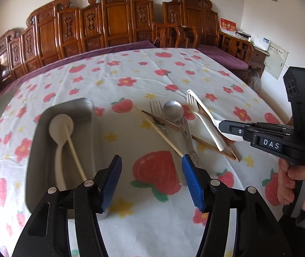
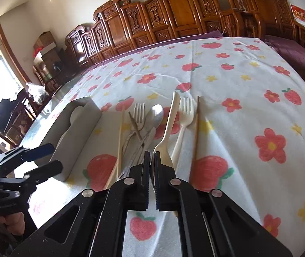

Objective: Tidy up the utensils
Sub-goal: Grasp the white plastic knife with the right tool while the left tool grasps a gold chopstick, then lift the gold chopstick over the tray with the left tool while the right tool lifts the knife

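A grey metal tray [image 1: 83, 105] holds a cream spoon [image 1: 60, 126] and one pale chopstick [image 1: 75, 152]. My left gripper [image 1: 151, 182] is open and empty, just right of the tray. Loose utensils lie on the cloth: a pale chopstick [image 1: 159, 130], a metal fork [image 1: 155, 108], a metal spoon [image 1: 173, 110], a cream fork [image 1: 204, 122] and dark chopsticks [image 1: 208, 144]. My right gripper [image 2: 151, 177] is shut on the bowl end of a cream spoon [image 2: 169, 122]; it also shows in the left wrist view [image 1: 230, 128]. The tray [image 2: 83, 128] stands left of it.
The table has a white cloth with strawberries and flowers [image 2: 238, 85]. Carved wooden chairs [image 1: 113, 21] line the far edge, with a purple cushion [image 1: 221, 56] at the right. The table's right edge [image 1: 272, 105] runs close to the utensil pile.
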Motion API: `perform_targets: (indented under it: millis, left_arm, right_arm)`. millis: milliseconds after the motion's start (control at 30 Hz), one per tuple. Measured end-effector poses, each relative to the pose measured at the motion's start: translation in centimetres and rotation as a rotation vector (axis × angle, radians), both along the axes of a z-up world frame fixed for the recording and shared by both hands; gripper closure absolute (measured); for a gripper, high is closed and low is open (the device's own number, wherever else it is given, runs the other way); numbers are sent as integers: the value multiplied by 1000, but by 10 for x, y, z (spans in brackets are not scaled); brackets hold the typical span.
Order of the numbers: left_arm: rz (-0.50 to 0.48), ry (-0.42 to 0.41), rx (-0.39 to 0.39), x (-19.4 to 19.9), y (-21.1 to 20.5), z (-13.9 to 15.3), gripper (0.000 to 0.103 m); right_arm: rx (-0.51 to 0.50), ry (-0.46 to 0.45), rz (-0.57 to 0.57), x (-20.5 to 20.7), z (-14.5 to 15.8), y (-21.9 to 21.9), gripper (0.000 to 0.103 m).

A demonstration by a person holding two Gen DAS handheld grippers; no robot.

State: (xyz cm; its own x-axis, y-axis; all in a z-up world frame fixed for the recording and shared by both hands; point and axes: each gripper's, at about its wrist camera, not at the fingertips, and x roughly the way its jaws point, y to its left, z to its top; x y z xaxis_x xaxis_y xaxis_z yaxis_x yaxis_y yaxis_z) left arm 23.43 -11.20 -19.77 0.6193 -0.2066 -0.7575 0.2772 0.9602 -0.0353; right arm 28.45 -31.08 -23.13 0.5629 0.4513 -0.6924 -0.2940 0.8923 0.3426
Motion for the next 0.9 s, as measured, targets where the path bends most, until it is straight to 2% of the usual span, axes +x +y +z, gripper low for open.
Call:
perform_targets:
  millis: [233,600,733,800,900]
  left_arm:
    - [20,58,-10,33,-16,-19,48]
    - [69,161,-13,76,-28,-52,73]
    - [78,165,-36,78,-31,-55,76]
    - [76,177,-51,79,-33,-55,85]
    - [81,188,-59,76,-35,-54,87]
  right_arm:
    - [-6,-1,-34,5,-2,-10,98]
    - [7,4,-22,8,-4,-8,98]
    - [9,4,-23,9,-4,-8,98]
    - [11,6,-26,10,-3,-8,98]
    - [13,6,-24,9,-3,-7,98]
